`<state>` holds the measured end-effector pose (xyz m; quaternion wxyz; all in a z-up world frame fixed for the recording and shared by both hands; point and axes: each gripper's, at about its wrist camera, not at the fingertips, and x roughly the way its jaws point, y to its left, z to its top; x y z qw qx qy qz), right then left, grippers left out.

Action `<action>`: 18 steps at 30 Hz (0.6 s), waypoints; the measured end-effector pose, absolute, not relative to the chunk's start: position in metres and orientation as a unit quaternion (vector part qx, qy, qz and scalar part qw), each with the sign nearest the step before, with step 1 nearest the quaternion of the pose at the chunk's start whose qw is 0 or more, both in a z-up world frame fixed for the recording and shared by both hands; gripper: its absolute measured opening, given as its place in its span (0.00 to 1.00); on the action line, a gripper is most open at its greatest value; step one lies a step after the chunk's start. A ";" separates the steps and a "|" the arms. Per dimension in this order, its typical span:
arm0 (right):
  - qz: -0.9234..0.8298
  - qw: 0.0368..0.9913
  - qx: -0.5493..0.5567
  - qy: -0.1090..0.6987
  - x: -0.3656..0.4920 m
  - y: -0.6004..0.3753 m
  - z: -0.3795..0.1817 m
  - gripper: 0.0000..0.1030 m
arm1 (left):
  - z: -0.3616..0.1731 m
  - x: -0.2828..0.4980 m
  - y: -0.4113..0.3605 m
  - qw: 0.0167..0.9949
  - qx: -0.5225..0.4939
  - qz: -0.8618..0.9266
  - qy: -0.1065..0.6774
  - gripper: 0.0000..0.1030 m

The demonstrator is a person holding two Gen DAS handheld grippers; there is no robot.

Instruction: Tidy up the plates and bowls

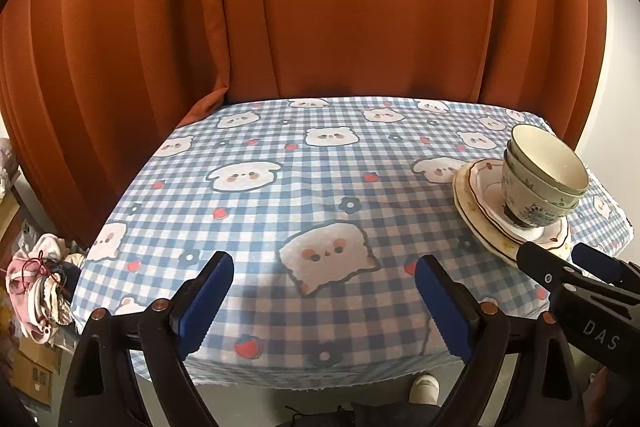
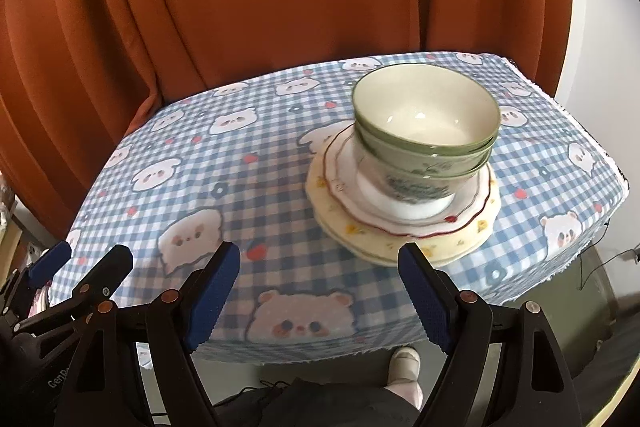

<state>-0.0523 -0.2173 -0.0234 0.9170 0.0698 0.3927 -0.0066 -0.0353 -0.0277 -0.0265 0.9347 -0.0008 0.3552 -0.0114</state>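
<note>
- The green-rimmed ceramic bowls (image 2: 426,131) sit nested in one stack on the scalloped white plate with a red rim (image 2: 404,211), which lies on the larger cream plates with yellow flowers (image 2: 404,243), at the right side of the desk (image 2: 240,195) under its blue checked bear-print cloth.
- The tableware is gathered as the task wants; this fits a finished stack or one awaiting sorting.
- The left gripper (image 1: 324,303) hangs with jaws apart, empty, over the near desk edge.
- The right gripper (image 2: 320,291) is likewise spread and empty, just short of the plates.
- Any lift should take the plates at the rim, level, as the bowl stack leans slightly.
- Legible writing: "DAS" on the right gripper in the left wrist view; "Gen" on the left gripper in the right wrist view, the remainder cut off.
</note>
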 end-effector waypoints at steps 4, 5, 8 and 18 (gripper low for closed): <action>-0.003 0.918 0.068 0.391 -0.055 -0.210 -0.022 0.81 | -0.026 -0.038 -0.023 0.936 0.001 -0.016 0.353 0.93; -0.003 0.918 0.065 0.391 -0.056 -0.208 -0.022 0.81 | -0.026 -0.039 -0.022 0.936 0.001 -0.014 0.352 0.94; -0.004 0.919 0.060 0.389 -0.057 -0.204 -0.020 0.81 | -0.026 -0.039 -0.017 0.936 -0.004 -0.013 0.352 0.94; 0.000 0.921 0.049 0.388 -0.058 -0.194 -0.017 0.82 | -0.025 -0.041 -0.007 0.936 -0.012 0.002 0.351 0.96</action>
